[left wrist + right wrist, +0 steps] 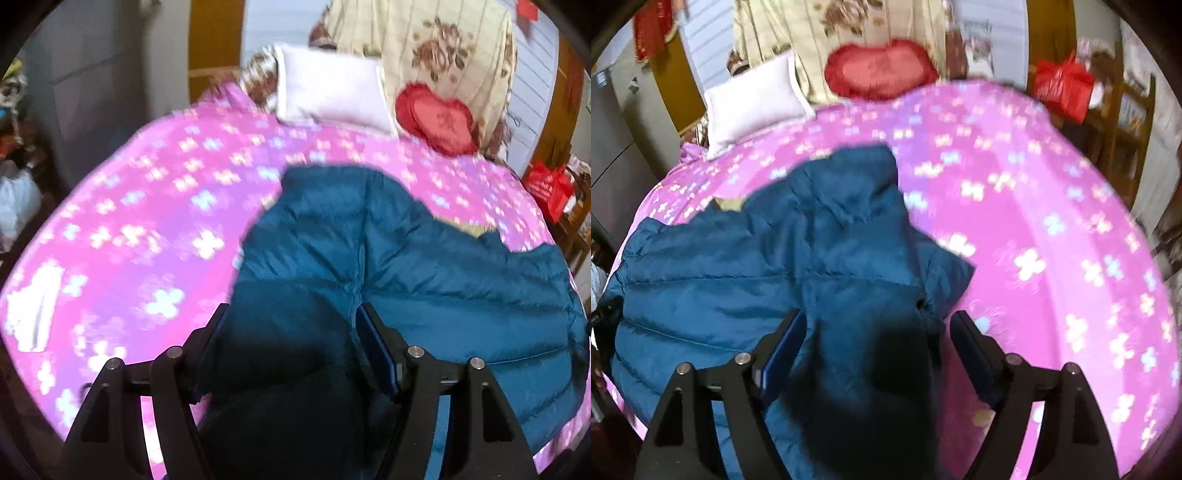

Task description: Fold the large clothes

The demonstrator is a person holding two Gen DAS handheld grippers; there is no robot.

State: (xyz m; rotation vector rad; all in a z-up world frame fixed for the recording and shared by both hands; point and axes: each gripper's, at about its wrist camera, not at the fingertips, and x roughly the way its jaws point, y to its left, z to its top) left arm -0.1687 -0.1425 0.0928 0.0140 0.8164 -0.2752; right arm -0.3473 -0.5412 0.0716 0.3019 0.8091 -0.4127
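Teal puffer jacket [388, 258] lying crumpled (quilted, glossy) on pink bedspread [147, 221].

Jacket [406, 258] hem (below tongs) cut off

— What carries everything?
— A bed [129, 229] under a pink flowered cover.
— And on it?
— A crumpled teal puffer jacket [388, 258] near the front, a white pillow [328, 88] and a red heart-shaped cushion [439, 120] at the head.
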